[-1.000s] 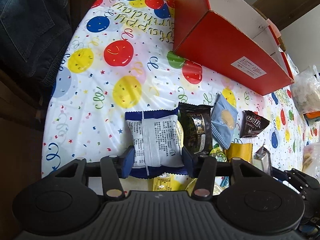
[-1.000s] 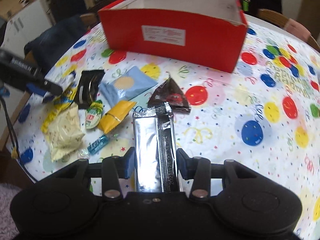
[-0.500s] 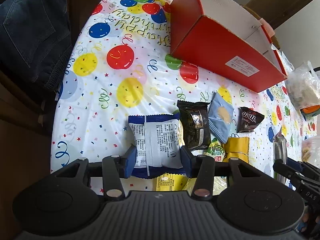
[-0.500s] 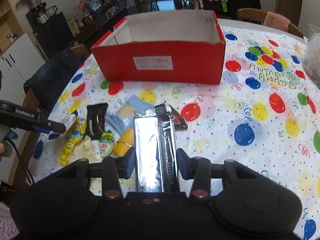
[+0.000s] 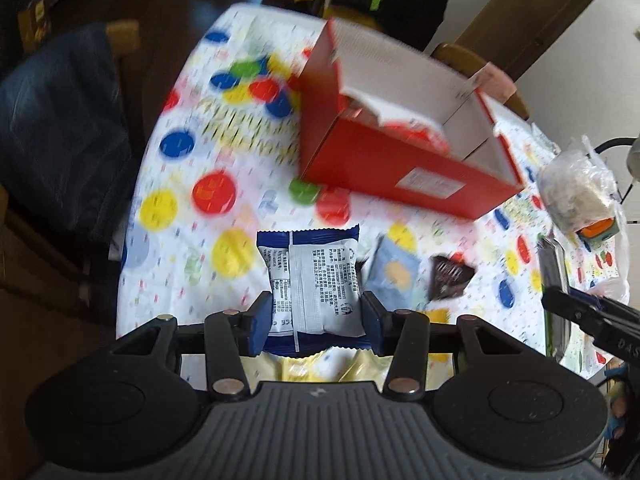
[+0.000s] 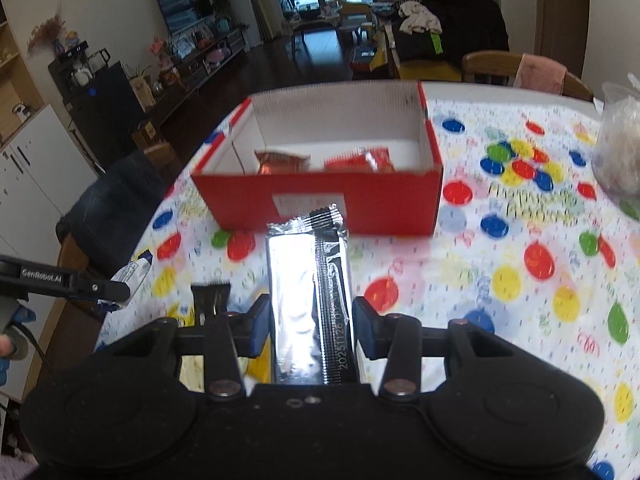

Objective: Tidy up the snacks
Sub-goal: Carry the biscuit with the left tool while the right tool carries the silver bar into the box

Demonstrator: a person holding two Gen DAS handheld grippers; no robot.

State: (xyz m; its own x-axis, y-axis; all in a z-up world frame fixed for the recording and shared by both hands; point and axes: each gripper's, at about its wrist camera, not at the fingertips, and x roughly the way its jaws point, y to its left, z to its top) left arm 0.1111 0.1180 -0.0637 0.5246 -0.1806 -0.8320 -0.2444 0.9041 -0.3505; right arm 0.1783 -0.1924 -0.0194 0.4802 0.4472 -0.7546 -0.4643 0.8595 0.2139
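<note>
above the table [image 5: 192, 240] with its balloon-print cloth, the left tongs [image 5: 316, 316] are clamped on a blue-and-white snack packet [image 5: 316, 280], blue pads pressing both its sides, the printed back of the packet facing the camera and held clear of the cloth. the right tongs [image 6: 310, 318] grip a long silver foil bar [image 6: 308, 292] lengthwise between their pads, its crimped end pointing toward the red box [image 6: 320, 196]. that box stands open farther along the table, white inside, with two orange-red packets [image 6: 358, 160] lying on its floor. on the cloth beneath and beside the left tongs lie a light blue packet [image 5: 394, 272], a dark brown packet [image 5: 448, 276] and yellow wrappers, blurred. seen from the right wrist, the left tongs come in at the left edge with the blue-and-white packet in them, and a black packet [image 6: 210, 296] lies just beside the right tongs. a clear bag [image 5: 576, 188] of pale contents sits near the table's far right edge
</note>
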